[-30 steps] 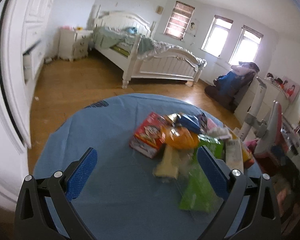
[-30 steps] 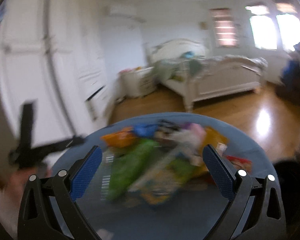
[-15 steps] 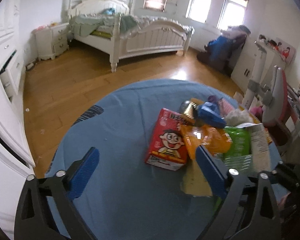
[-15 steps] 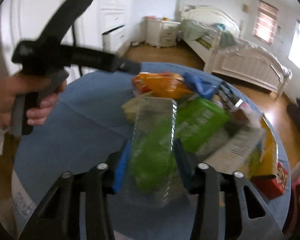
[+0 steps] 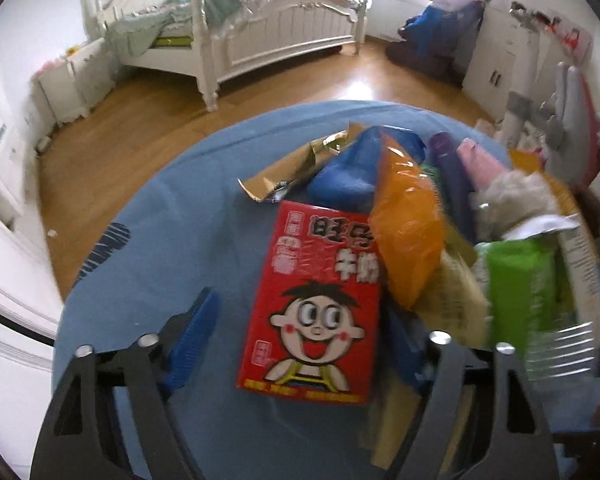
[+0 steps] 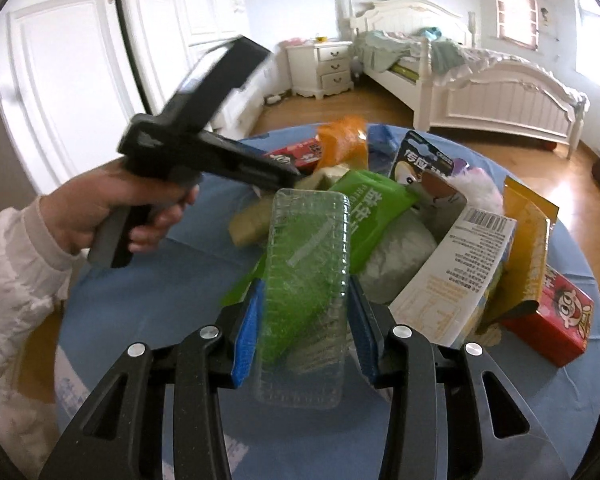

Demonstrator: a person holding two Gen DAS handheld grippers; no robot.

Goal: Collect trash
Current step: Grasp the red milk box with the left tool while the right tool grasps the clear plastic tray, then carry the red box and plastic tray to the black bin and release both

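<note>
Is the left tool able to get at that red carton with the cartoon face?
Probably yes: the red carton lies between the closing left tool jaws, its near end uncovered; only an orange wrapper overlaps its far corner.

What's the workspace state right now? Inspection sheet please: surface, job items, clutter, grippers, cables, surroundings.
Surface: round table under a blue cloth.
Job's things: trash pile; clear plastic tray, green wrapper, red milk carton, orange bag, white printed box.
Clutter: nothing seen apart from the trash.
Grippers: right gripper shut on the clear plastic tray; left gripper closing, red milk carton between its fingers, contact unclear.
Cables: nothing seen.
Surroundings: bedroom; white bed, nightstand, wardrobe doors, wood floor.
</note>
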